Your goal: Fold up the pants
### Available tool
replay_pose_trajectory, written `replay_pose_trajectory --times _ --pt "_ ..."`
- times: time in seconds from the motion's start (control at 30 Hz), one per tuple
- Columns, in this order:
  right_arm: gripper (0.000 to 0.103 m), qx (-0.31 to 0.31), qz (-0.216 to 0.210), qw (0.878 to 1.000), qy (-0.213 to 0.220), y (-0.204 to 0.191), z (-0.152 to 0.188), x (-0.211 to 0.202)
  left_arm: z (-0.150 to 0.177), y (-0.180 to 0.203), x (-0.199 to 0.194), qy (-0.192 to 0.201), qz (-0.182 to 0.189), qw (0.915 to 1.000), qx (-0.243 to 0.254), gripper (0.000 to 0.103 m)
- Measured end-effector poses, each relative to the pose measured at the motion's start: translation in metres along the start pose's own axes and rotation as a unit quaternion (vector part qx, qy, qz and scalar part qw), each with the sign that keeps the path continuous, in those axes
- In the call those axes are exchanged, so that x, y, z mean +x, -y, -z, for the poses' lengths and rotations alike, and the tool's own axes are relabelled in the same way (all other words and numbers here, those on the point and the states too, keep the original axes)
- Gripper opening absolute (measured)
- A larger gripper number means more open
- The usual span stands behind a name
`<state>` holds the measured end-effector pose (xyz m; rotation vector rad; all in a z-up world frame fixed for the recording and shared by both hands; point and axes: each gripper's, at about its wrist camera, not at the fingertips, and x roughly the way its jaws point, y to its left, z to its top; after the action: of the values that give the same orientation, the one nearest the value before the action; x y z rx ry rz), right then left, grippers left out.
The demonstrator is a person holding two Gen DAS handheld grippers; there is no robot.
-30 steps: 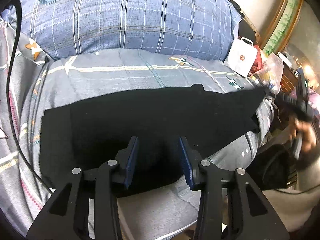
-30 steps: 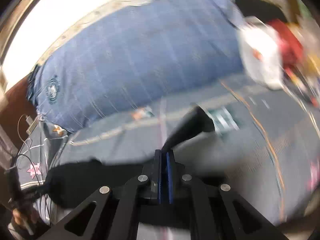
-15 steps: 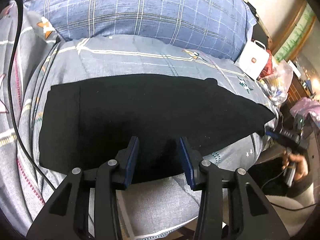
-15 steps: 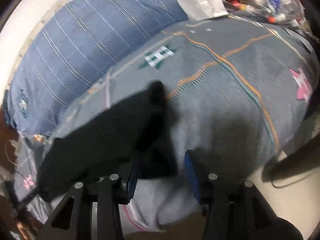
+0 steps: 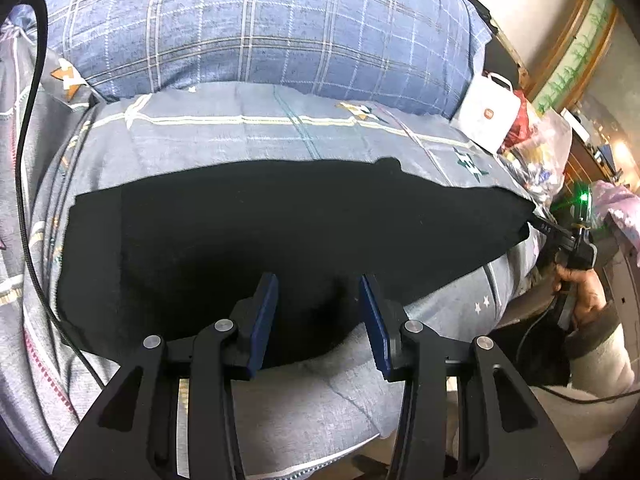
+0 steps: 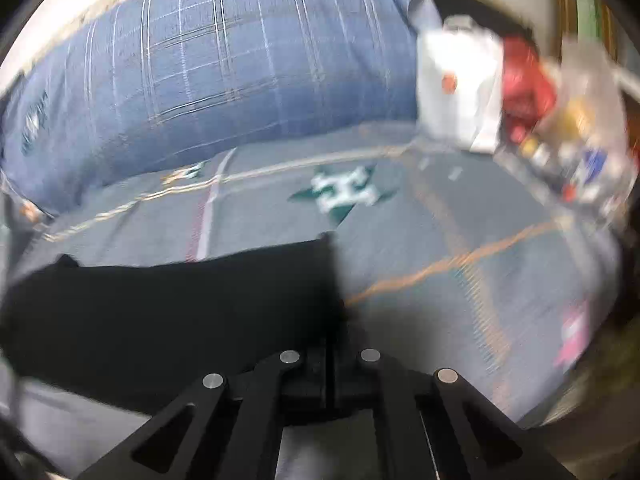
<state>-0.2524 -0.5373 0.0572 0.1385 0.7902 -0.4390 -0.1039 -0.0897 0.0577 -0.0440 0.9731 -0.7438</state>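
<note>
The black pants (image 5: 280,240) lie flat across the near part of the bed (image 5: 248,148), long axis running left to right, near edge at the bed's near edge. My left fingers (image 5: 318,320) stand partly apart above that near edge, with nothing pinched between them. My right fingers (image 6: 328,376) are closed at the pants' right end; the right wrist view is blurred, but dark cloth runs right up to the closed tips, so I judge they hold the corner. In the left wrist view that gripper meets the right tip of the fabric.

Step in hand, as I judge it: secure both ends before the fold.
1. Keep the right grip firm and low to the bed.
2. Bring the left fingers down onto the near edge and close on all layers.
3. Lift both ends evenly so the cloth stays taut and unwrinkled.

Beyond the pants, a blue plaid pillow (image 5: 260,28) sits at the far side, and a white bag (image 5: 486,114) at far right.
</note>
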Motion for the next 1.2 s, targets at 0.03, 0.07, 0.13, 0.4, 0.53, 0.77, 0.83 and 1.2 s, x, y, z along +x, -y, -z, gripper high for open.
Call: replay_pose_trajectory --times 0.03,0.07,0.13,0.4,0.53,0.77,0.83,1.2 --pt "0.001 -0.011 0.026 1.0 -0.001 0.001 -0.002 0.005 -0.001 -0.002 -0.001 0.003 -0.001 1.0 -0.005 0.042" --pt "0.001 -0.021 0.055 0.998 -0.004 0.003 -0.001 0.011 -0.001 -0.006 -0.002 0.008 -0.001 0.9999 -0.013 0.042" --pt "0.001 0.001 0.06 0.998 -0.029 0.016 0.006 0.027 0.0 -0.013 -0.004 0.013 -0.006 0.9995 -0.03 0.042" --pt "0.029 0.198 -0.077 0.977 -0.029 0.068 0.033 -0.011 0.005 -0.049 -0.025 0.04 -0.003 0.9944 -0.098 0.063" --pt "0.049 0.199 -0.113 0.973 -0.02 0.049 0.037 -0.026 0.008 -0.071 -0.036 0.049 -0.018 0.9893 -0.136 0.064" --pt "0.004 0.18 -0.159 0.97 -0.037 0.017 0.025 0.018 0.018 -0.086 -0.045 0.051 -0.037 0.9847 -0.163 0.064" --pt "0.004 0.145 -0.15 0.978 -0.019 0.008 0.019 0.007 0.02 -0.087 -0.051 0.055 -0.042 0.9848 -0.159 0.064" --pt "0.004 0.093 -0.095 0.989 -0.072 0.001 0.036 0.011 0.024 -0.101 -0.05 0.049 -0.052 0.982 -0.175 0.065"
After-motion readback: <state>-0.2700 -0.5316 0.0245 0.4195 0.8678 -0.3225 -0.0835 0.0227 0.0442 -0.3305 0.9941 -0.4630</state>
